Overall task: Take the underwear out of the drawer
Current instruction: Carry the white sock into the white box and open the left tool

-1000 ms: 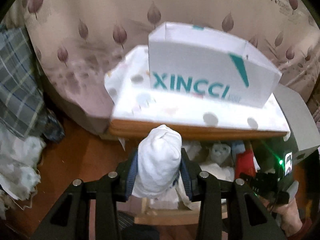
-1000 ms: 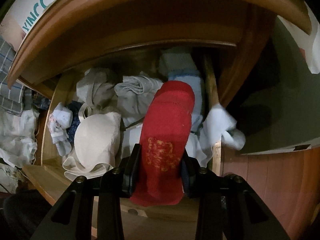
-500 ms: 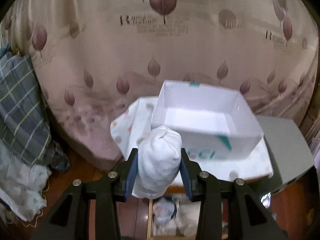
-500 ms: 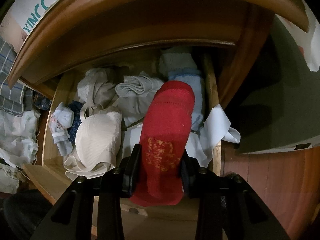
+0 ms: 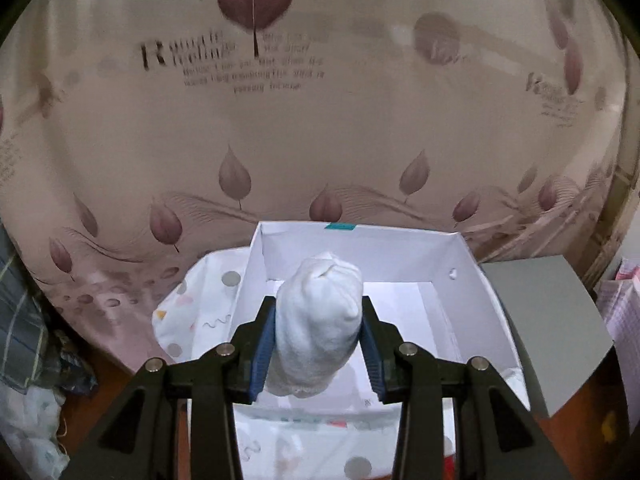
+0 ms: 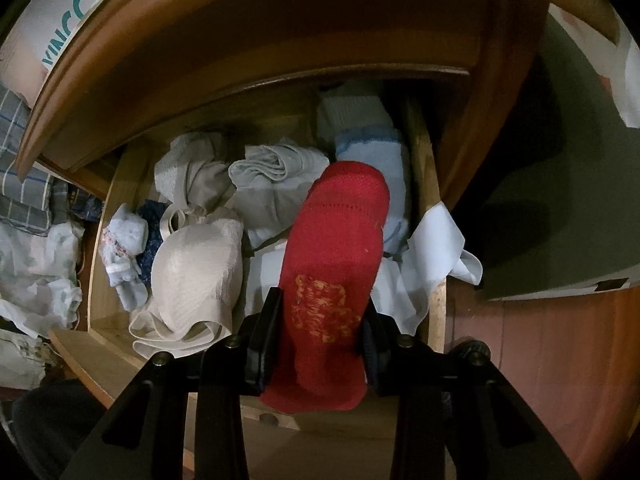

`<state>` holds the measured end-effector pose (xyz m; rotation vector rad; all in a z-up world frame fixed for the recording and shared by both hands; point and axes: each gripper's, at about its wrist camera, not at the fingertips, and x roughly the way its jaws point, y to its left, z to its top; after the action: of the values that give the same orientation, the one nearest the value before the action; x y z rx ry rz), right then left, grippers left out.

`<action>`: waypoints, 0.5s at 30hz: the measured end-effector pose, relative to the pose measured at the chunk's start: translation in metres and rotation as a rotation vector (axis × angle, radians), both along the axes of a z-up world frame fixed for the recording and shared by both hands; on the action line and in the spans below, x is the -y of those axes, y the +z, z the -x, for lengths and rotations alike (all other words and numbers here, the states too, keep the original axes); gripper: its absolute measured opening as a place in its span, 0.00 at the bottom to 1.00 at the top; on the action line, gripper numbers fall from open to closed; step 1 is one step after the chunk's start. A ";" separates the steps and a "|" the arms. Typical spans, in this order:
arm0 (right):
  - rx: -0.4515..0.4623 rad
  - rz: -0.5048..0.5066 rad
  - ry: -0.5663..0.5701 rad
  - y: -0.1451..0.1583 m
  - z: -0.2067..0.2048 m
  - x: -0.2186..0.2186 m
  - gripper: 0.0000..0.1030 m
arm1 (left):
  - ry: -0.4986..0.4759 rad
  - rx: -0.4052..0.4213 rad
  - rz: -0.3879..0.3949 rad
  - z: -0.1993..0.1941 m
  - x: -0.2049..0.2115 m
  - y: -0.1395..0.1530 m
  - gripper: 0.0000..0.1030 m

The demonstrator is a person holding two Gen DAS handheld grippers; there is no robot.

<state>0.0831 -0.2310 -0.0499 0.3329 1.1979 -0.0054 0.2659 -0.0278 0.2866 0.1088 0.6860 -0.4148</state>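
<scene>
My left gripper [image 5: 319, 340] is shut on a rolled white garment [image 5: 320, 316] and holds it above the near side of an open white box [image 5: 460, 288]. My right gripper [image 6: 322, 340] is shut on a red knitted piece with an orange pattern [image 6: 336, 280] and holds it over the open wooden drawer [image 6: 436, 304]. The drawer holds a cream bra [image 6: 196, 276], grey and white folded underwear [image 6: 276, 176], a light blue piece [image 6: 372, 152] and a small white bundle [image 6: 124, 248].
The white box stands on a cloth-covered cabinet top [image 5: 192, 308] before a leaf-patterned curtain [image 5: 320, 120]. A grey box [image 5: 548, 328] stands to its right. The cabinet's wooden top edge [image 6: 240, 36] overhangs the drawer. Plaid cloth and white bags [image 6: 32, 248] lie at the left.
My left gripper has risen from in front of the cabinet to above the white box, carrying the white garment. My right gripper with the red piece has barely moved.
</scene>
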 end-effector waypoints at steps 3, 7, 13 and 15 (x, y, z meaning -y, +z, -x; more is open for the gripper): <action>-0.006 -0.010 -0.002 0.000 0.000 0.001 0.32 | 0.021 -0.037 -0.025 -0.022 0.006 -0.026 0.39; -0.007 -0.007 0.004 -0.001 0.000 0.001 0.32 | 0.050 -0.088 -0.054 -0.035 0.005 -0.060 0.39; -0.010 -0.003 0.011 -0.001 -0.001 0.001 0.32 | 0.122 -0.200 -0.054 -0.041 -0.002 -0.094 0.39; -0.010 0.000 0.012 -0.001 -0.001 0.000 0.32 | 0.136 -0.188 -0.072 -0.038 -0.001 -0.097 0.38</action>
<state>0.0837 -0.2311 -0.0508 0.3262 1.2099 0.0037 0.3039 -0.0265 0.1898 0.0911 0.8885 -0.2720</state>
